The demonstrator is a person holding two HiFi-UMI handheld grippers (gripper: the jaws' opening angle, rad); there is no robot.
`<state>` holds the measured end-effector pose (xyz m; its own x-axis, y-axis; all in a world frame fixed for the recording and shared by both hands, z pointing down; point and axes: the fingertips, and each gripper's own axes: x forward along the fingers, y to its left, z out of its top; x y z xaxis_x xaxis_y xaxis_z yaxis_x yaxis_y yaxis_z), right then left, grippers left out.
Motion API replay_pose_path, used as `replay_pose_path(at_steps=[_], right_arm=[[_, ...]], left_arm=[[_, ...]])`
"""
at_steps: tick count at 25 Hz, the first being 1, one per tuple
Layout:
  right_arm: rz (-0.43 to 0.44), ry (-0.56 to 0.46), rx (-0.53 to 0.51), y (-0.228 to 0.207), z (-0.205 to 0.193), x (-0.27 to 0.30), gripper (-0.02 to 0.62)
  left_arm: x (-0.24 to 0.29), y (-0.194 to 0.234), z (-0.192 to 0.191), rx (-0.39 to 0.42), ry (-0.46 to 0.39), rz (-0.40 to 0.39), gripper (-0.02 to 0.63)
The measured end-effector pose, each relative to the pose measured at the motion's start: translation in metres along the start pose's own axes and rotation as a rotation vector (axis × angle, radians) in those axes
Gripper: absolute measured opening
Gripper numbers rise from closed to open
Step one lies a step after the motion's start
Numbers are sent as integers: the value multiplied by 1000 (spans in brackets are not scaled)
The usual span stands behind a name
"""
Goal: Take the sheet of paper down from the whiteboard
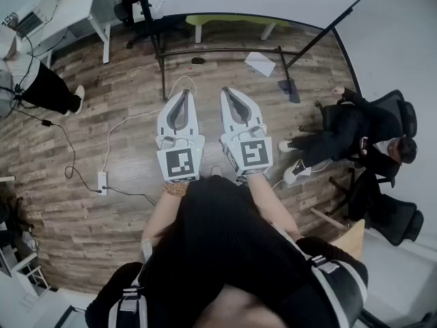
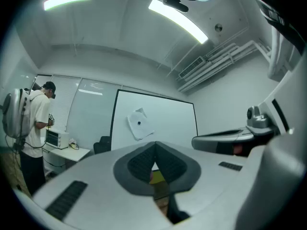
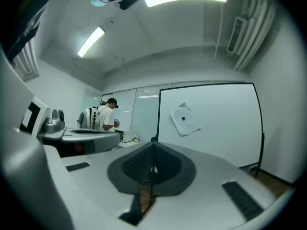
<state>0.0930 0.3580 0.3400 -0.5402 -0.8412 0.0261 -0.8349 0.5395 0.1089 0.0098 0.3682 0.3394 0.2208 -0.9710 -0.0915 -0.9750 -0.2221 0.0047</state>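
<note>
The whiteboard (image 2: 168,121) stands ahead in a black frame, some way off. A crumpled white sheet of paper (image 2: 139,123) hangs on its left part under a small dark magnet. In the right gripper view the sheet of paper (image 3: 185,119) sits on the whiteboard (image 3: 225,123) above and right of my jaws. My left gripper (image 2: 154,147) is shut, with nothing between its dark pads. My right gripper (image 3: 153,145) is shut and empty too. Seen from the head view, the left gripper (image 1: 183,93) and right gripper (image 1: 228,91) are level, side by side, close to my body.
A black stand (image 1: 225,50) crosses the wooden floor ahead, with a white sheet (image 1: 260,63) by it. A power strip (image 1: 102,182) and cables lie at the left. One person sits in a chair (image 1: 345,132) at the right. Another person (image 2: 34,123) stands at a desk.
</note>
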Motion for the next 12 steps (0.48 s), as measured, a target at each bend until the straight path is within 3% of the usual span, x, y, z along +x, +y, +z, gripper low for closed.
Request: replay_pose_path(at_steps=[3, 12], right_arm=[[-11, -3, 59, 8, -2, 7, -3], [-106, 58, -58, 20, -8, 29, -2]], left_arm=[[-1, 11, -1, -15, -7, -11, 11], [10, 29, -15, -39, 9, -64, 12]])
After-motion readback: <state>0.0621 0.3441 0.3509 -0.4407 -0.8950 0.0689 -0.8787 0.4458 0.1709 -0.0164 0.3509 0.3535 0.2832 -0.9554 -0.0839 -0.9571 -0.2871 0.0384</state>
